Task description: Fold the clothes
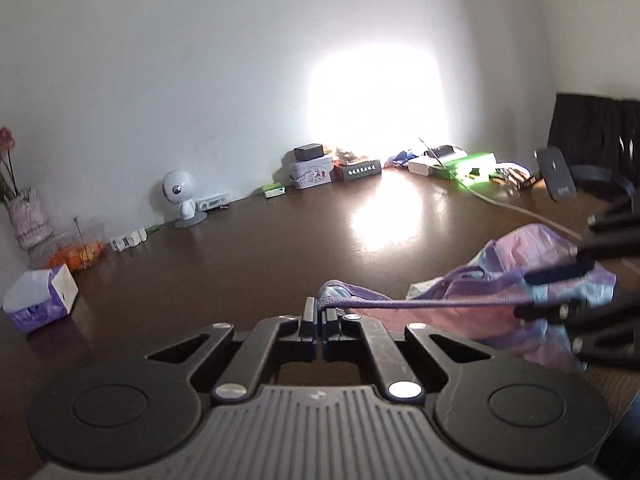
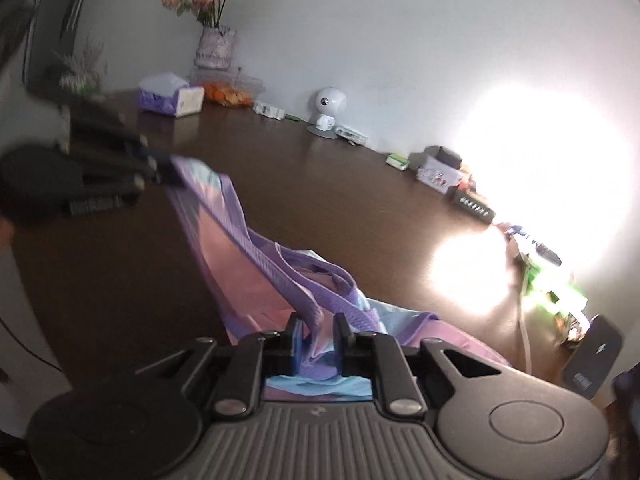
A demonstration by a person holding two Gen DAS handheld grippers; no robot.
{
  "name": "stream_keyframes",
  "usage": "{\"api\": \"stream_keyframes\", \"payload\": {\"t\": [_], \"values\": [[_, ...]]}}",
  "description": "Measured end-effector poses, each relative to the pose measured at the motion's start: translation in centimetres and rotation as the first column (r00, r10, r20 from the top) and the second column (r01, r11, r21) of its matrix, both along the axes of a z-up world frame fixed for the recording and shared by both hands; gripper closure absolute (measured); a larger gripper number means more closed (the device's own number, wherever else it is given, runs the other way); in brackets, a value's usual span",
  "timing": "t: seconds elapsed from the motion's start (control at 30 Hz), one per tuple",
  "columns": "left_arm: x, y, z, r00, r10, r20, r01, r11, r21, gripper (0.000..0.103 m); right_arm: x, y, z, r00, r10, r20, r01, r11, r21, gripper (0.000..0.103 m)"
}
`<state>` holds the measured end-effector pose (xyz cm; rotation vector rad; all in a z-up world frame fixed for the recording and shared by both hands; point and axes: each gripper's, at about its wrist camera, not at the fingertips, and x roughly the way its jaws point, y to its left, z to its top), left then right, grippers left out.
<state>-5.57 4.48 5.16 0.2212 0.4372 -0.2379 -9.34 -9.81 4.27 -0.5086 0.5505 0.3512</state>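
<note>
A small pastel garment (image 1: pixel 500 264) in pink, light blue and purple lies partly lifted over the dark brown table (image 1: pixel 240 248). My left gripper (image 1: pixel 320 308) is shut on its purple ribbed band, which stretches taut to the right toward my right gripper (image 1: pixel 548 292). In the right wrist view the garment (image 2: pixel 256 276) runs from the blurred left gripper (image 2: pixel 168 172) at upper left down to my right gripper (image 2: pixel 318 328). The right gripper's jaws stand apart, with a fold of the purple band loose between them.
Along the wall stand a flower vase (image 1: pixel 28 216), a fruit basket (image 1: pixel 76 256), a tissue pack (image 1: pixel 40 300), an astronaut figure (image 1: pixel 180 196), tins and boxes (image 1: pixel 312 172) and a phone stand (image 1: pixel 554 174). A white cable (image 1: pixel 520 210) crosses the table. Strong glare hits the wall.
</note>
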Motion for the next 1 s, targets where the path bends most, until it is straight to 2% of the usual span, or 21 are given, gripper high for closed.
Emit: {"api": "stream_keyframes", "payload": {"t": [0.03, 0.1, 0.23, 0.3, 0.33, 0.37, 0.43, 0.5, 0.6, 0.83, 0.93, 1.0], "values": [[0.6, 0.7, 0.4, 1.0, 0.007, -0.023, -0.008, 0.999, -0.048, 0.101, -0.3, 0.4, -0.4, 1.0, 0.016, 0.016, -0.015, 0.999, -0.031, 0.083], [1.2, 1.8, 0.8, 0.998, 0.026, -0.053, -0.033, 0.991, -0.128, 0.101, -0.6, 0.6, -0.4, 0.999, 0.044, -0.013, -0.044, 0.999, -0.002, 0.083], [1.7, 3.0, -0.1, 0.993, 0.063, -0.103, -0.08, 0.981, -0.178, 0.101, 0.0, 1.3, -1.1, 1.0, -0.014, -0.015, 0.014, 1.0, -0.006, 0.082], [1.8, 3.7, -0.4, 0.989, 0.085, -0.12, -0.108, 0.975, -0.195, 0.101, 0.3, 1.4, -1.7, 0.999, -0.053, -0.002, 0.053, 0.998, -0.019, 0.079], [1.7, 3.8, -0.5, 0.989, 0.089, -0.122, -0.113, 0.973, -0.201, 0.101, 0.5, 1.3, -1.9, 0.998, -0.066, 0.005, 0.066, 0.998, -0.018, 0.08], [1.4, 3.9, -0.5, 0.988, 0.095, -0.118, -0.118, 0.972, -0.203, 0.101, 0.5, 1.0, -1.7, 0.996, -0.085, 0.018, 0.085, 0.996, 0.004, 0.088], [1.0, 3.8, -0.4, 0.99, 0.089, -0.11, -0.109, 0.975, -0.196, 0.101, 0.6, 0.0, -0.6, 0.989, -0.139, 0.055, 0.136, 0.989, 0.065, 0.096], [0.6, 3.6, -0.4, 0.991, 0.079, -0.107, -0.098, 0.977, -0.188, 0.101, 1.0, -1.1, 0.5, 0.983, -0.167, 0.076, 0.158, 0.982, 0.107, 0.093], [0.5, 3.7, -0.7, 0.989, 0.089, -0.116, -0.11, 0.976, -0.189, 0.101, 0.9, -1.4, 0.5, 0.993, -0.116, 0.03, 0.112, 0.988, 0.105, 0.092], [0.8, 4.1, -1.3, 0.985, 0.103, -0.137, -0.129, 0.973, -0.19, 0.101, -1.8, 0.9, -0.6, 0.999, 0.051, 0.002, -0.051, 0.997, 0.052, 0.092], [0.8, 4.1, -1.3, 0.985, 0.104, -0.138, -0.129, 0.975, -0.182, 0.101, -0.4, 2.7, -1.8, 0.997, 0.05, 0.054, -0.048, 0.998, -0.045, 0.088], [0.8, 4.2, -1.2, 0.984, 0.108, -0.139, -0.132, 0.975, -0.18, 0.101, 0.7, 3.2, -2.5, 0.997, 0.046, 0.056, -0.041, 0.994, -0.097, 0.088]]}}
